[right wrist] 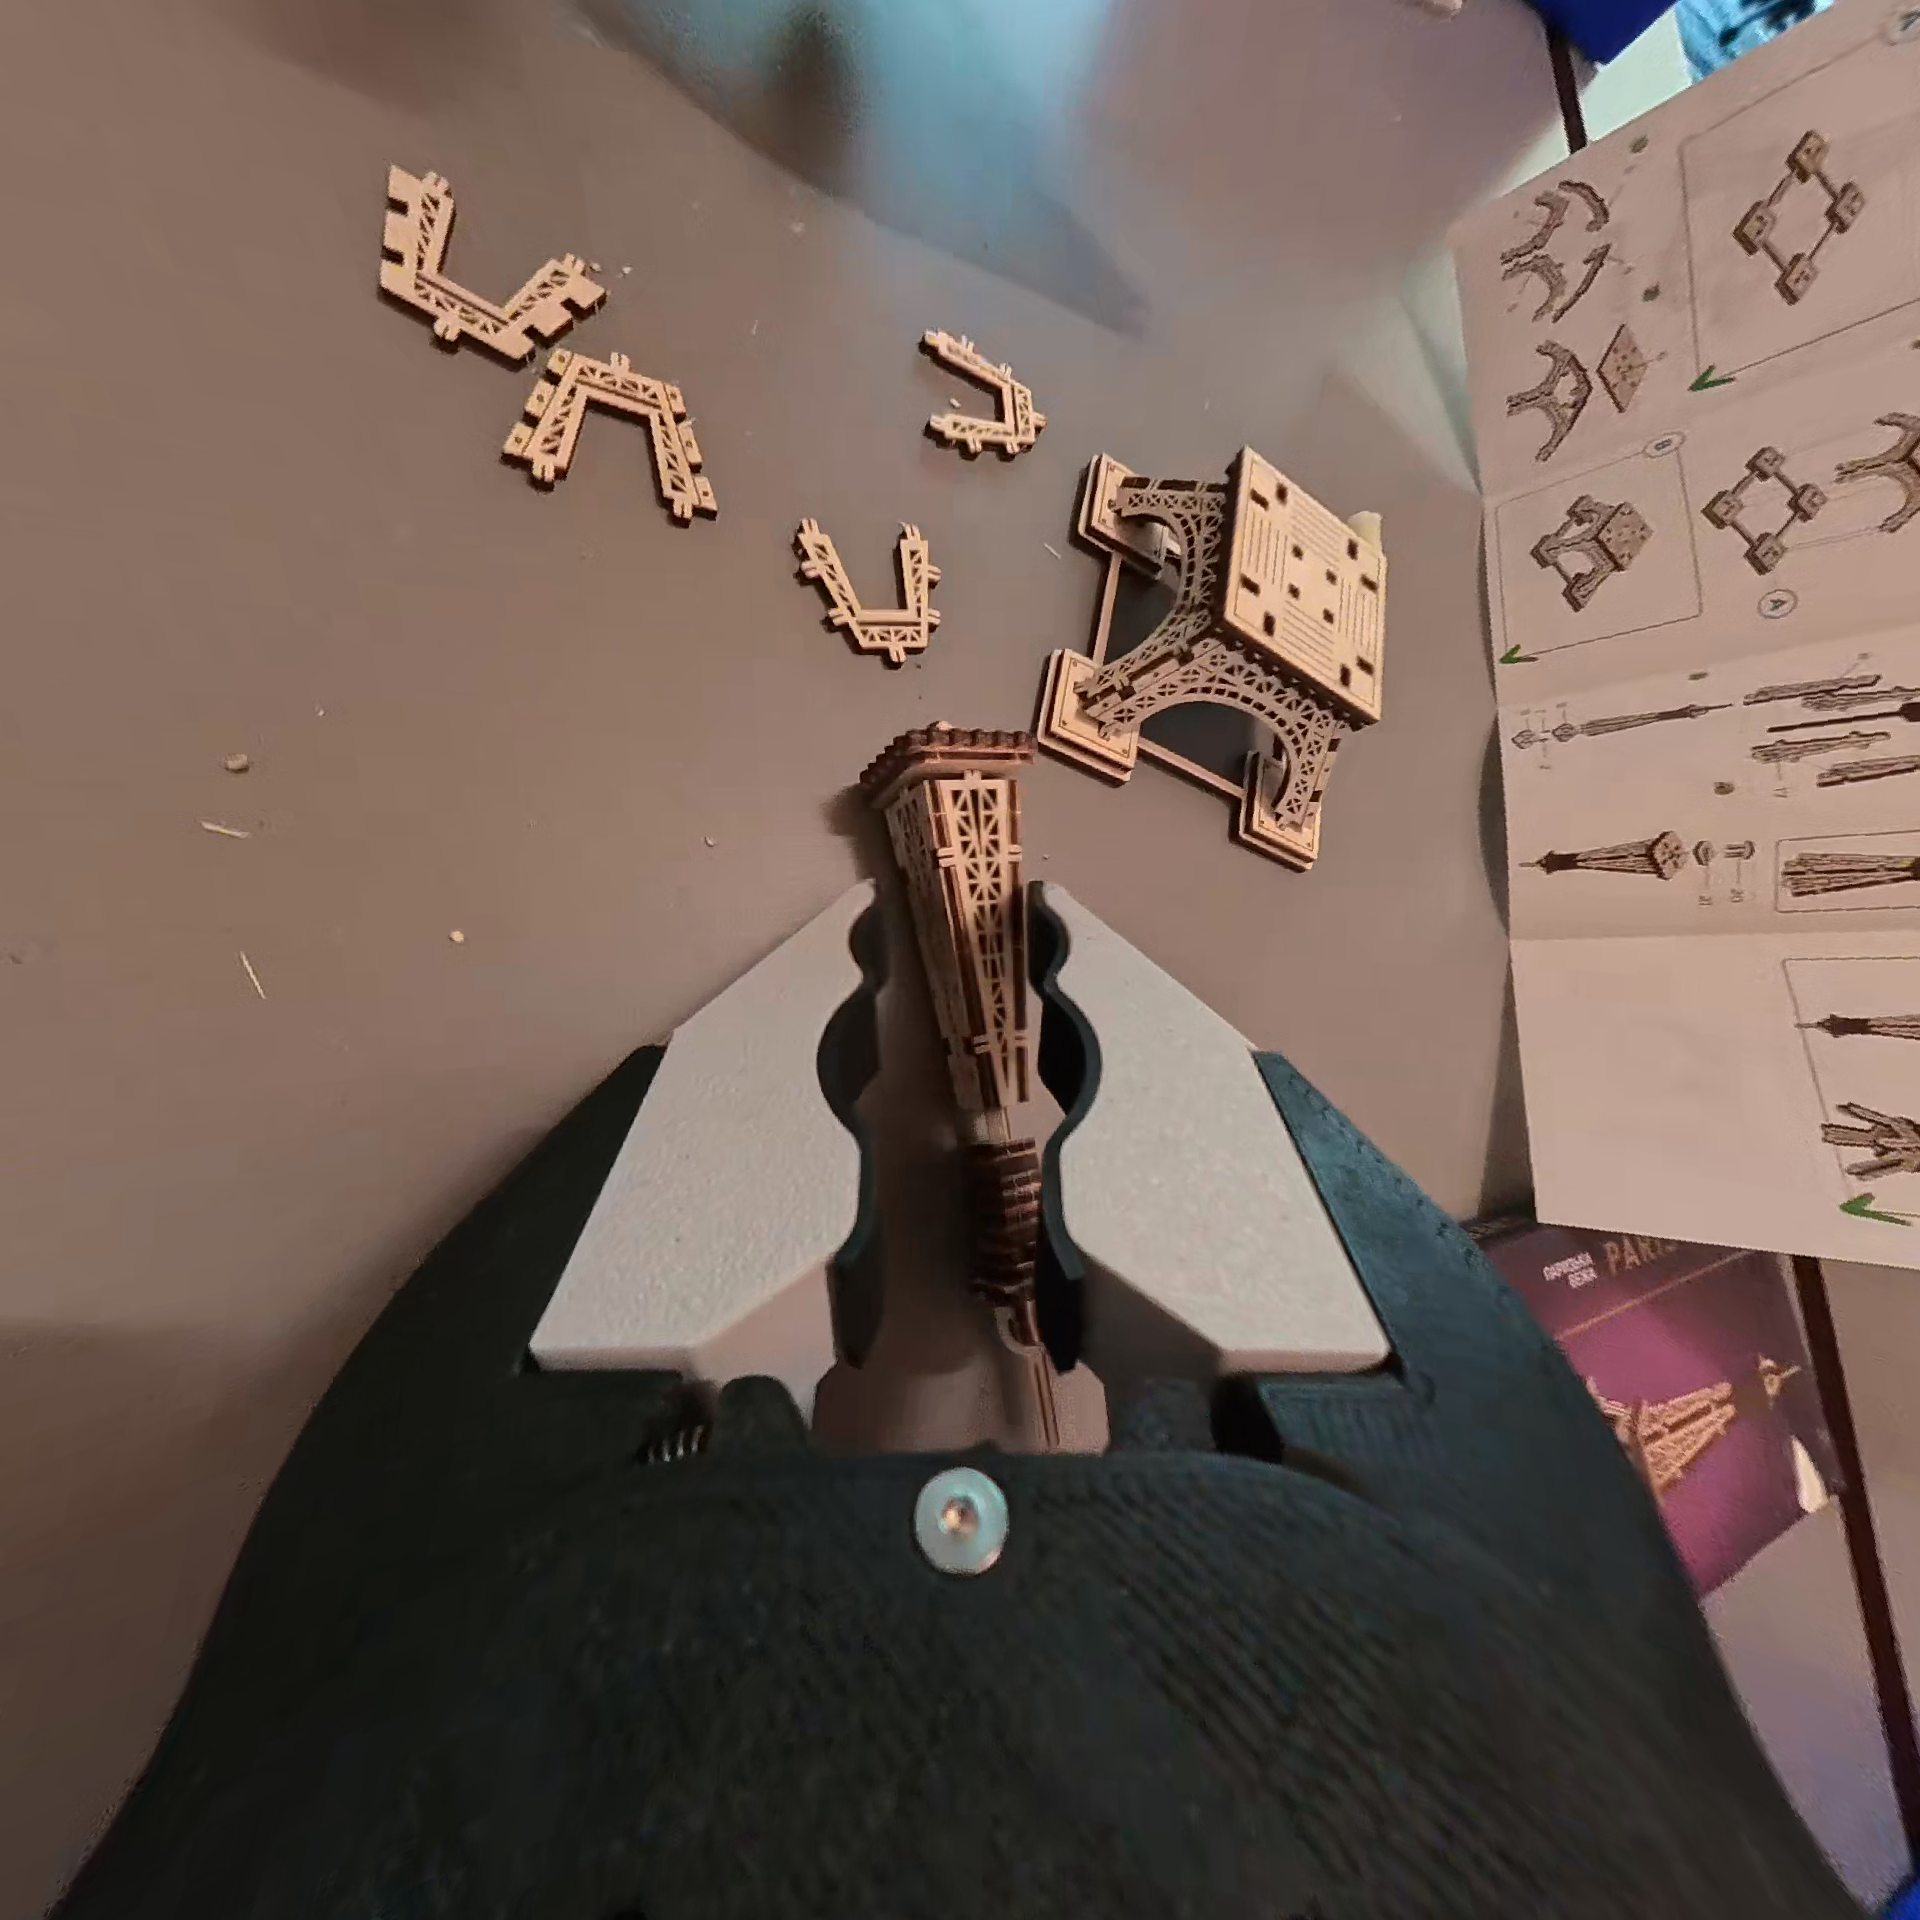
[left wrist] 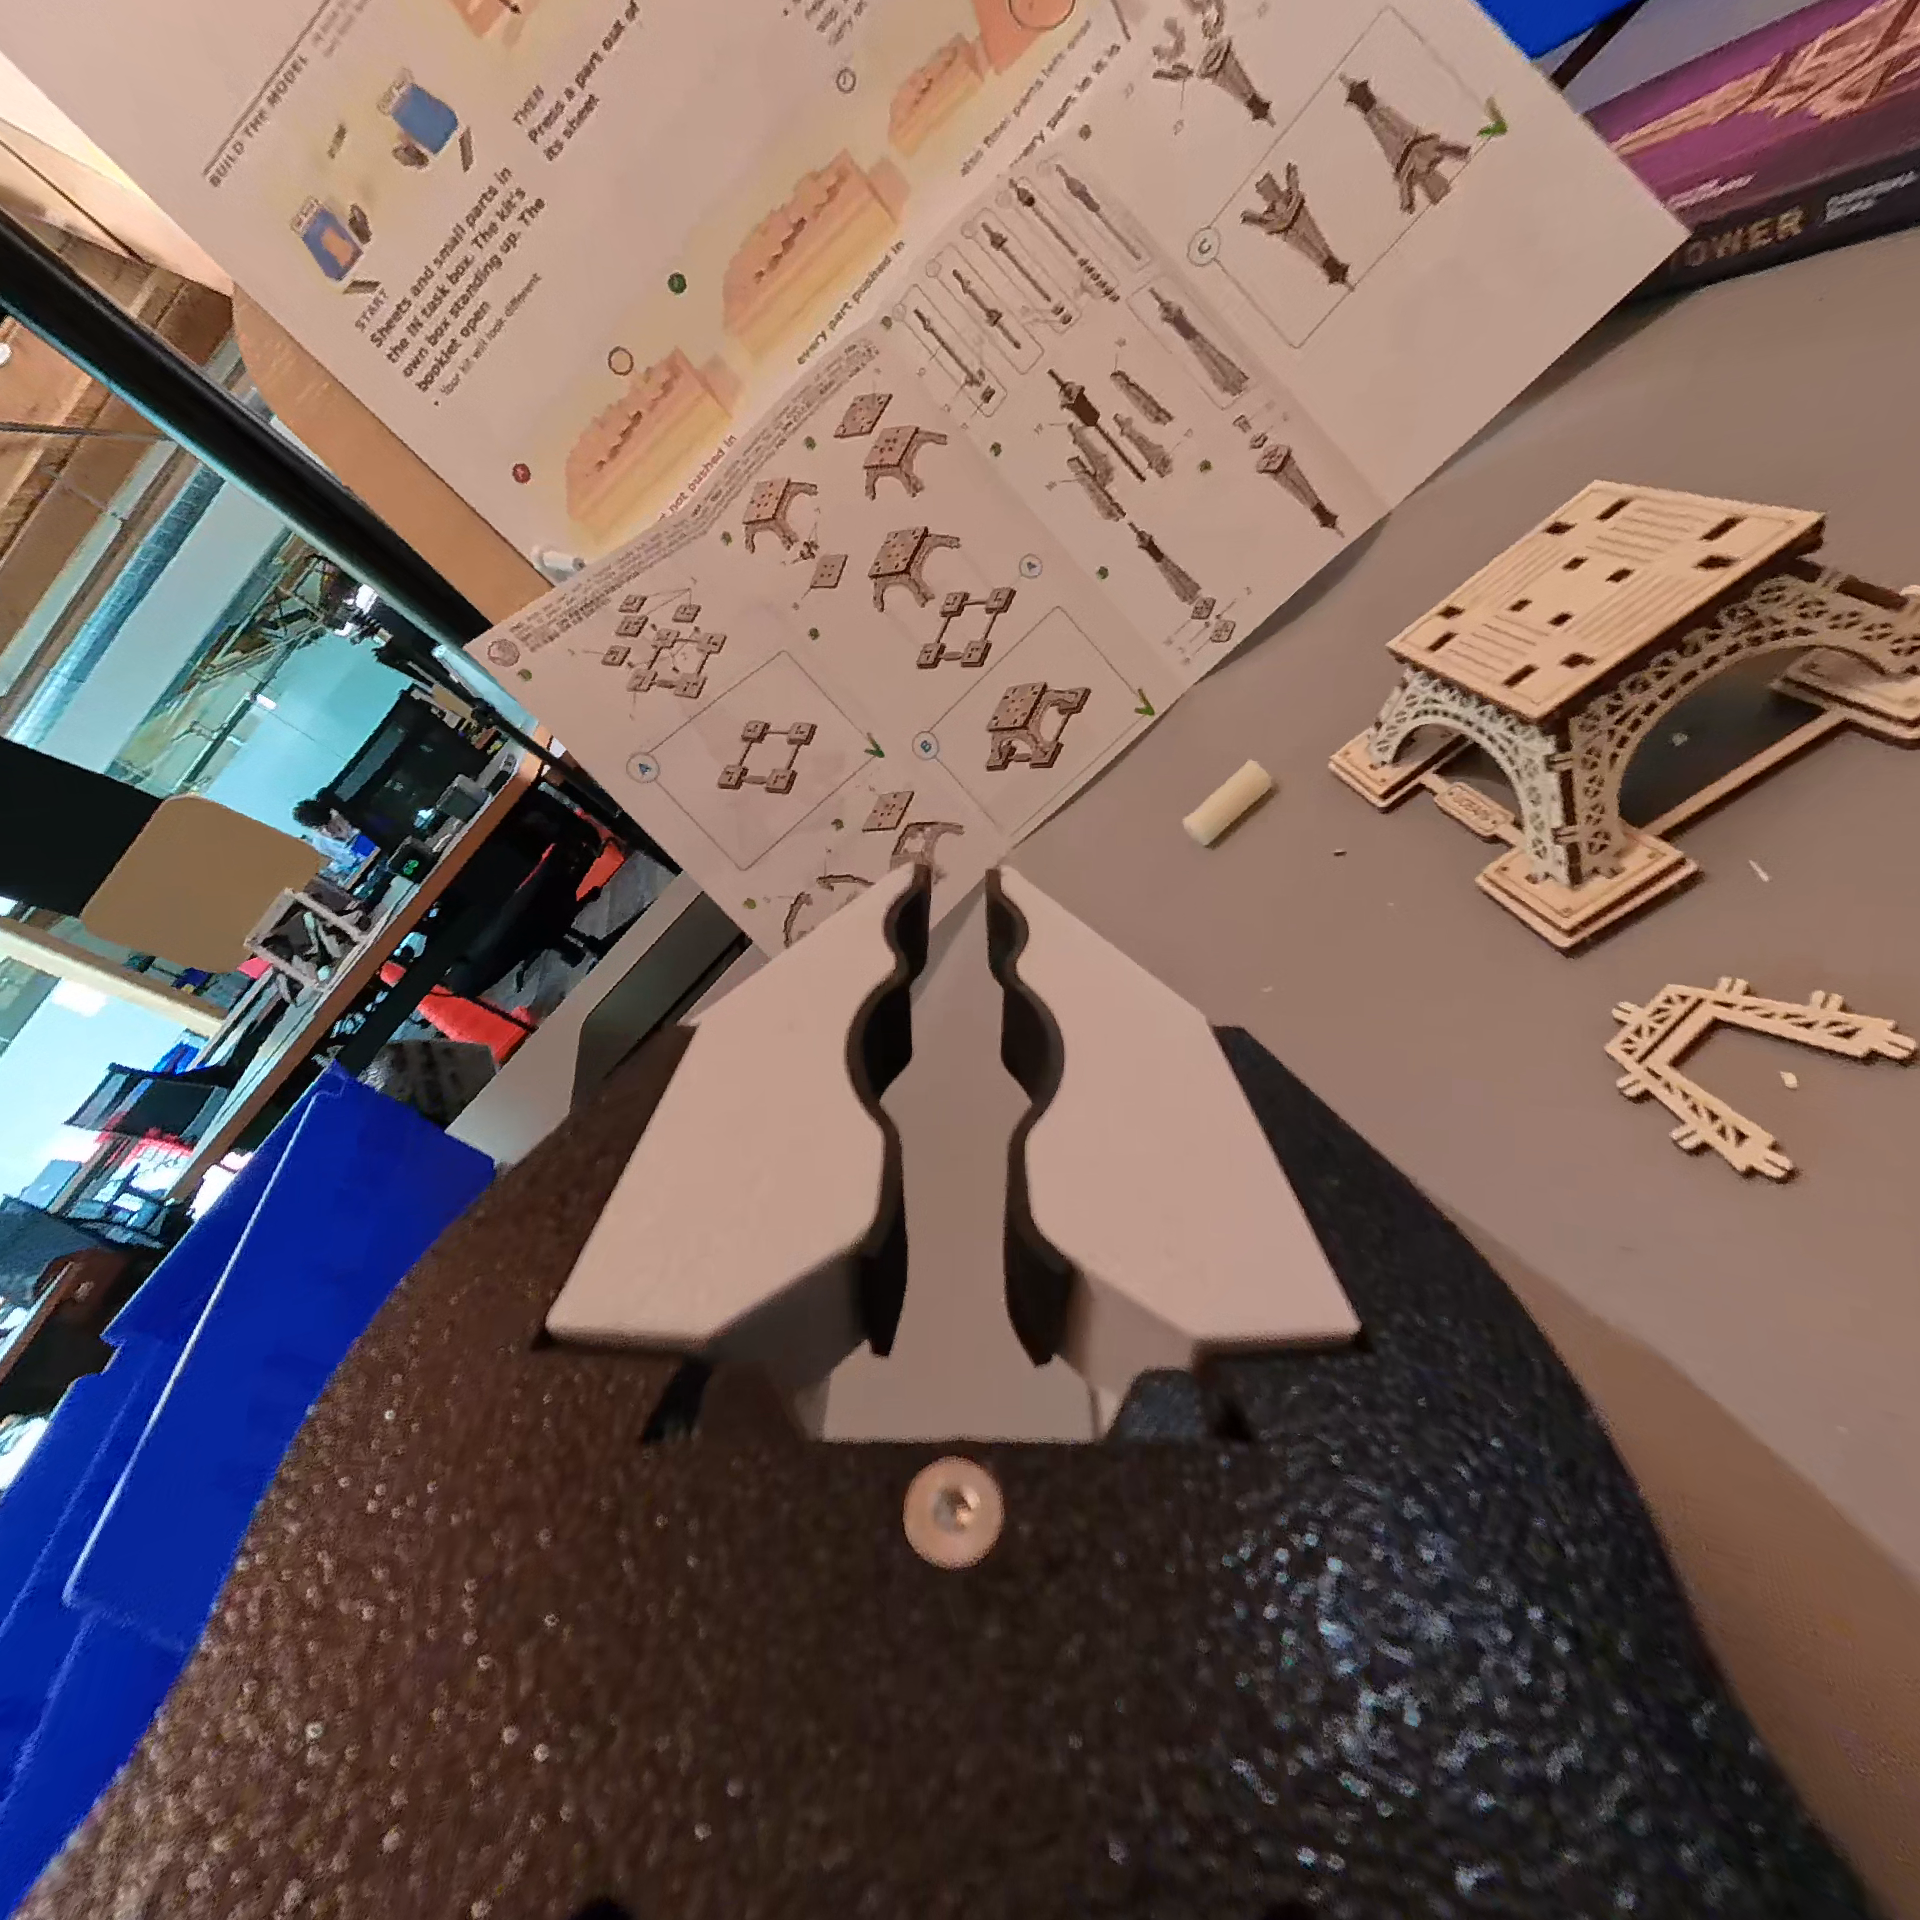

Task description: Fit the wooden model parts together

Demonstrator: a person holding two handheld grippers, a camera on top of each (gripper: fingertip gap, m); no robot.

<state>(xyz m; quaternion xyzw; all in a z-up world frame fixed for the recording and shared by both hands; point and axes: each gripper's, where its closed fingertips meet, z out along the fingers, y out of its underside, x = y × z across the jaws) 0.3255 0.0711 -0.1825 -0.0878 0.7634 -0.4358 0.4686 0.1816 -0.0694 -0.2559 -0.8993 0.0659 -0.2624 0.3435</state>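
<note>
your right gripper (right wrist: 961, 894) is closed around the tapered wooden tower piece (right wrist: 961, 883), holding it along its length between the two grey fingers (right wrist: 727, 1122). the wide, darker end of that piece sticks out past the fingertips and points toward the grey table (right wrist: 416, 935), while its narrow ringed end sits deep between the fingers near the gripper body. just beyond it and to the right stands the tower base (right wrist: 1226, 644), four lattice legs on a square frame with a flat slotted deck on top; the held piece is near it but not touching. four flat lattice brackets lie loose on the table farther out: a large one (right wrist: 478, 275) at the far left, a second large one (right wrist: 613, 431) just beside it, a small one (right wrist: 982, 400) near the base, and a u-shaped one (right wrist: 873, 592) between them and your gripper. the instruction sheet (right wrist: 1714, 727) lies along the right edge, with the purple kit box (right wrist: 1704, 1392) partly under it.

your left gripper (left wrist: 954, 883) holds nothing; its fingers stand a narrow gap apart, pointing at the instruction sheet (left wrist: 935, 468). in this view the tower base (left wrist: 1621, 707) sits well off to the right, with a small pale cylinder (left wrist: 1228, 802) near it and one lattice bracket (left wrist: 1745, 1060) lying closer to you. a blue bin (left wrist: 208, 1351) is at the left.
</note>
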